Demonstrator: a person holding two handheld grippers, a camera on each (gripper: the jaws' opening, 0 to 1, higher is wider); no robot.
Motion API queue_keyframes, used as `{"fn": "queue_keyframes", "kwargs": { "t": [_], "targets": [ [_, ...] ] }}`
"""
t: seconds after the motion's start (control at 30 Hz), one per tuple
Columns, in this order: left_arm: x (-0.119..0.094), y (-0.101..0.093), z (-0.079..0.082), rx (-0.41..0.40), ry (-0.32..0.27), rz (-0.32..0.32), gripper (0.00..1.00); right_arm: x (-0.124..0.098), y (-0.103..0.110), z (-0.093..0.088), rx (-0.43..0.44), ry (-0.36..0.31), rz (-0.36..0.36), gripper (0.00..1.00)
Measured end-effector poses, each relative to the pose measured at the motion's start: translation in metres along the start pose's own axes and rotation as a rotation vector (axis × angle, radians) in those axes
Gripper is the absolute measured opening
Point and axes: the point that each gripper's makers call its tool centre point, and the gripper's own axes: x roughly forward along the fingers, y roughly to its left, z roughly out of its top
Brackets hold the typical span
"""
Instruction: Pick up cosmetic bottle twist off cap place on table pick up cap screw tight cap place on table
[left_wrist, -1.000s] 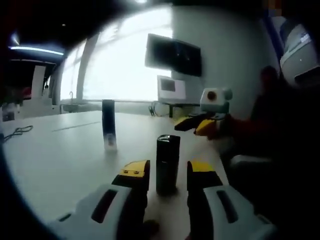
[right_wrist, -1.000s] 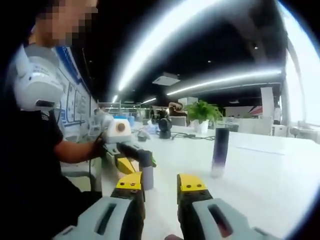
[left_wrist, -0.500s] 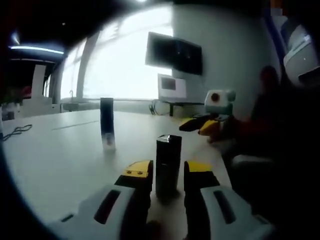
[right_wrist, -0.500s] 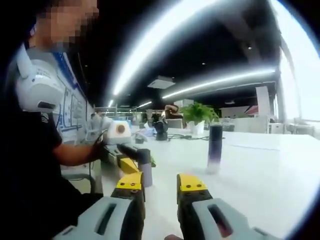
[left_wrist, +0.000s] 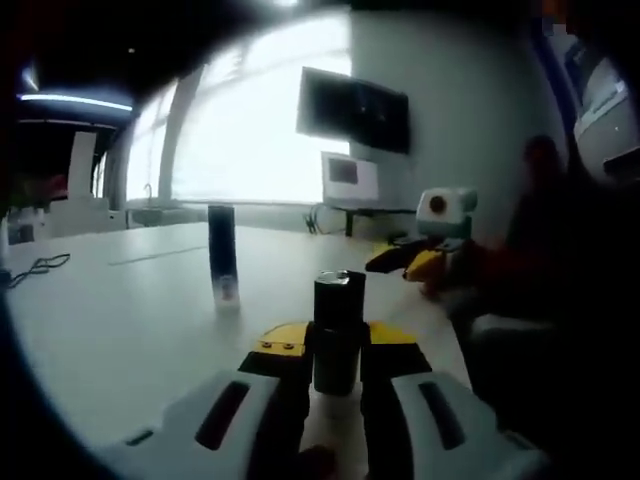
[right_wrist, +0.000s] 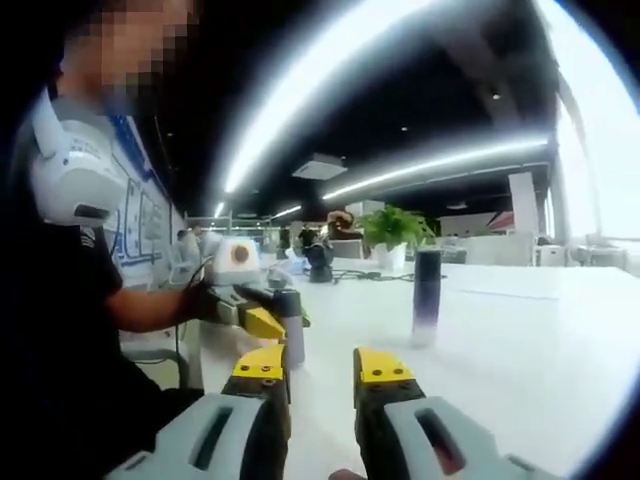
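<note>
**Two bottles upright on the table, one between the left jaws**

Two dark bottles stand on the white table (left_wrist: 120, 320). In the left gripper view, the near bottle (left_wrist: 337, 330) sits at lower centre, upright, its long axis running straight up the frame with the cap end on top. The left gripper (left_wrist: 334, 340) has its yellow-tipped jaws pressed against both sides of this bottle, low on its body, so it grips the bottle. The bottle's base looks to be at the table surface, though the jaws hide the contact.

Left of centre stands the far bottle (left_wrist: 222, 267), a tall slim cylinder, also upright, dark above and pale near its foot, well apart from the gripped one. The right gripper (left_wrist: 405, 262) shows at right of centre in this view, beside a person's dark sleeve (left_wrist: 540, 240). A dark screen (left_wrist: 352, 110) hangs at upper centre beside bright windows.

In the right gripper view, the right gripper (right_wrist: 320, 368) rises from the bottom with a clear gap between its yellow tips, holding nothing. At left of centre the left gripper (right_wrist: 262, 318) clasps the near bottle (right_wrist: 292, 330), which stands vertical. The far bottle (right_wrist: 427, 296) stands upright at right of centre, with a green plant (right_wrist: 395, 230) behind it.
</note>
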Motion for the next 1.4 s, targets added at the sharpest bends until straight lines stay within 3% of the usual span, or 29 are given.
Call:
{"fn": "queue_keyframes", "kwargs": {
  "t": [0.3, 0.7, 1.4],
  "targets": [
    [-0.005, 0.014, 0.011, 0.017, -0.008, 0.042, 0.09, 0.005, -0.004, 0.006, -0.035, 0.000, -0.007, 0.18],
    [-0.014, 0.054, 0.029, 0.062, -0.018, 0.132, 0.09, 0.017, -0.016, 0.002, -0.045, 0.001, -0.022, 0.18],
    [0.004, 0.131, 0.025, 0.048, -0.019, 0.246, 0.09, 0.021, -0.021, -0.010, -0.001, 0.006, -0.031, 0.18]
  ]
}}
